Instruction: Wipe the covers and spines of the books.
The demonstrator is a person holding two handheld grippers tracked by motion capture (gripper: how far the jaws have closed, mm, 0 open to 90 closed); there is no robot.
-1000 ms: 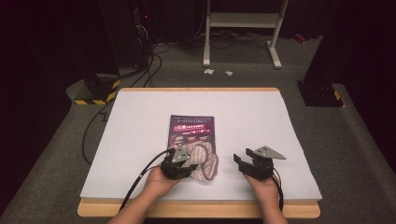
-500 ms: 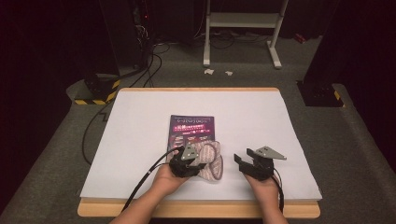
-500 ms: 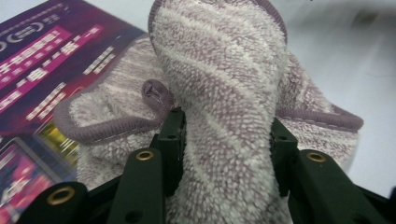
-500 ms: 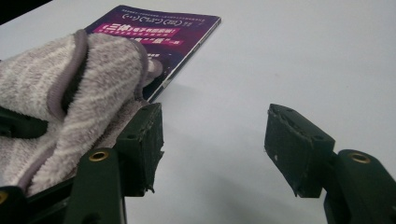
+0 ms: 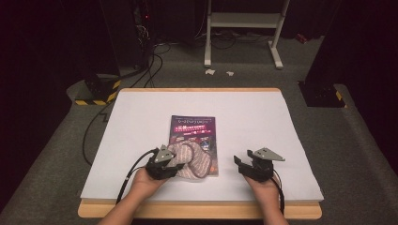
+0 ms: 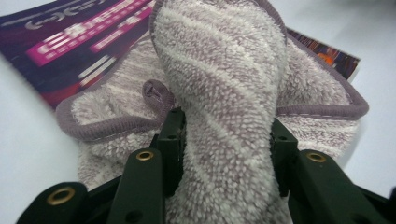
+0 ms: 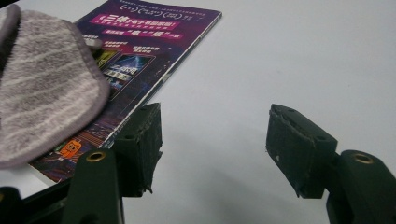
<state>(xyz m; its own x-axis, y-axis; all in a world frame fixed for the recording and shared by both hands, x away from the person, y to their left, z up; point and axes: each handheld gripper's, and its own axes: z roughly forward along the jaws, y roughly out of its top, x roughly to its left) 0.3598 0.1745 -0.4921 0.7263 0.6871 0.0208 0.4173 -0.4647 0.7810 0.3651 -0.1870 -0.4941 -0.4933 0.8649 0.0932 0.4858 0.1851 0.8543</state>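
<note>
Left gripper (image 5: 174,165) moved right, fingers clenching towel (image 5: 190,160); right gripper (image 5: 244,165) fingers released, widening.

A fluffy grey-mauve striped towel (image 5: 190,161) with a darker bound edge lies bunched and partly folded over the lower part of a purple magazine (image 5: 195,130), which lies flat and face up near the white surface's front middle.

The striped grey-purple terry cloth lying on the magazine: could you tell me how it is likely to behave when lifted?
The striped grey-purple terry cloth will probably be floppy: it bunches into a fold where the left gripper pinches it. It looks light, and its fluffy pile should resist slipping. Its free edges will likely drape and may drag across the glossy purple magazine.
</note>
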